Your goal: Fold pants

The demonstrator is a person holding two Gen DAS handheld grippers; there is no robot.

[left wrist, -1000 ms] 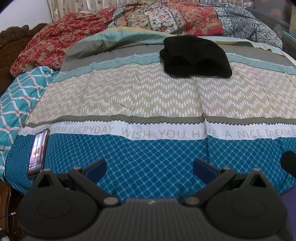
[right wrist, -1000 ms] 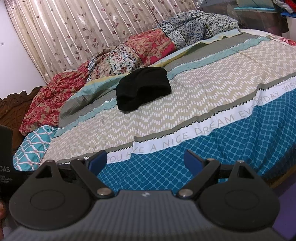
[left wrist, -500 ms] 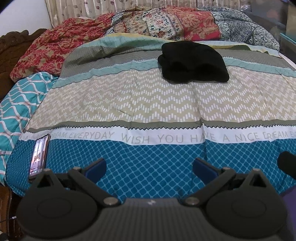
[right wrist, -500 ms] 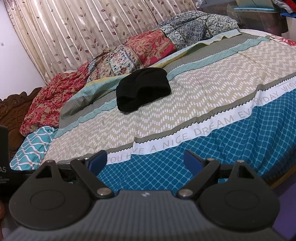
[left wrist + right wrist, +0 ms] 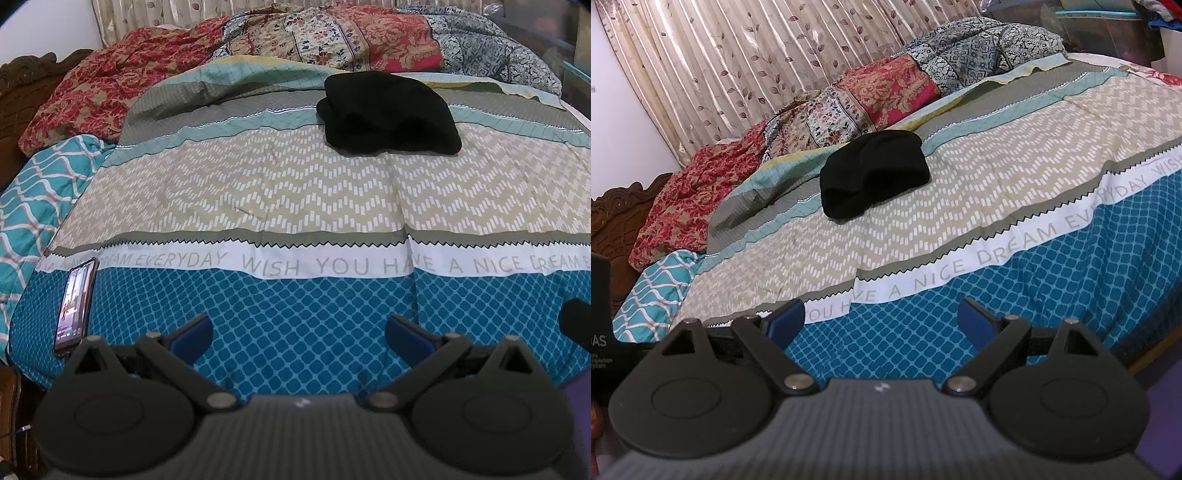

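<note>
Black pants (image 5: 388, 112) lie bunched in a heap on the far half of the bed, on the grey and teal stripes of the patterned bedspread (image 5: 295, 192). The right wrist view shows the same pants (image 5: 873, 171) left of centre. My left gripper (image 5: 297, 332) hovers open over the blue near edge of the bed, nothing between its blue pads. My right gripper (image 5: 882, 317) is open too and empty, also at the near edge. Both are far from the pants.
A phone (image 5: 75, 302) with a lit screen lies at the bed's near left corner. Rumpled floral quilts (image 5: 332, 33) pile up along the far side below a curtain (image 5: 738, 62). A carved wooden headboard (image 5: 22, 85) stands at left. Storage bins (image 5: 1108, 26) sit far right.
The left view has tilted down slightly, so the bed and the pants sit a little lower in frame. The right view is almost still. Both grippers stay open.
</note>
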